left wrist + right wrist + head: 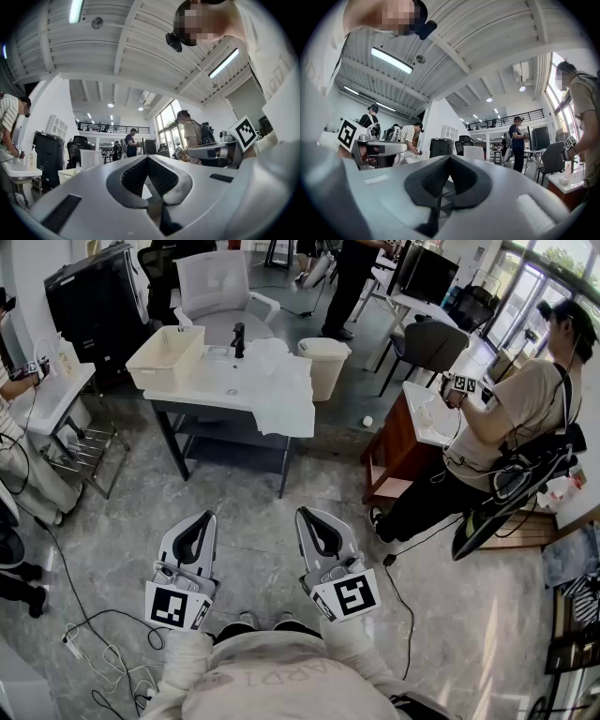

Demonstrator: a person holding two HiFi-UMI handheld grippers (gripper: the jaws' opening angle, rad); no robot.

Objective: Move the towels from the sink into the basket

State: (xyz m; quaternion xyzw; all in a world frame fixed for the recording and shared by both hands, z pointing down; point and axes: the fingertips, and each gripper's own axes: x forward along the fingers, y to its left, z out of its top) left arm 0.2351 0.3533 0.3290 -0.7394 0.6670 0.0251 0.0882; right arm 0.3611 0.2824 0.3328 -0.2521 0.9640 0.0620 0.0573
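Draping over the right end of the sink [217, 382], upper centre of the head view, the white towels [281, 385] hang past its front edge; how many there are cannot be made out. A dark faucet [238, 338] stands just left of them. The cream basket [150, 367] sits at the sink's left end, apart from the towels. The sink rests on a dark-framed table [172, 435]. A pale bin [324, 364] stands on the floor just right of it.

Lower centre of frame: left gripper [203, 517] [147, 158] and right gripper [305, 513] [450, 158], side by side, well away from the sink. Both sets of jaws are clenched together with nothing between them.
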